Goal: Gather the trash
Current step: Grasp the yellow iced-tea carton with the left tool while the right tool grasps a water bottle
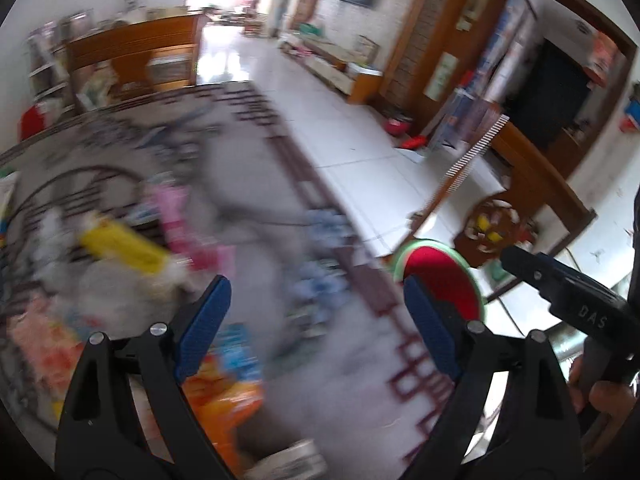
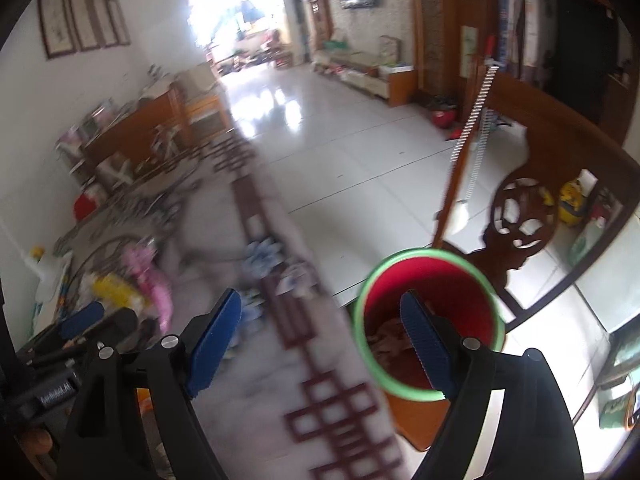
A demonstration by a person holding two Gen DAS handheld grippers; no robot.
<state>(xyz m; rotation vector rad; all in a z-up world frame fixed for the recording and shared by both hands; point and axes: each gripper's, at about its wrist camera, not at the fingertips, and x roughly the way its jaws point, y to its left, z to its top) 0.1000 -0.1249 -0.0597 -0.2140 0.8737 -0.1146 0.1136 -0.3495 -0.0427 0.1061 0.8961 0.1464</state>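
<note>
Blurred trash lies on the patterned tablecloth (image 1: 328,360): a yellow wrapper (image 1: 124,246), a pink packet (image 1: 180,220), an orange and blue packet (image 1: 228,376) and blue-white wrappers (image 1: 320,248). My left gripper (image 1: 318,320) hangs open over the cloth with nothing between its blue pads. A red bin (image 2: 452,280) with a green rim stands beside the table's edge, brownish scraps in its bottom. My right gripper (image 2: 320,338) is open and empty, its right pad over the bin's mouth. In the right wrist view the yellow wrapper (image 2: 116,288) and pink packet (image 2: 148,276) lie far left.
A carved wooden chair (image 2: 520,216) stands just behind the bin, which shows at right as the red bin (image 1: 436,268). White tiled floor (image 2: 340,152) stretches beyond the table. A wooden cabinet (image 1: 132,52) stands at the back left. One black finger (image 1: 532,268) of my right gripper shows at far right.
</note>
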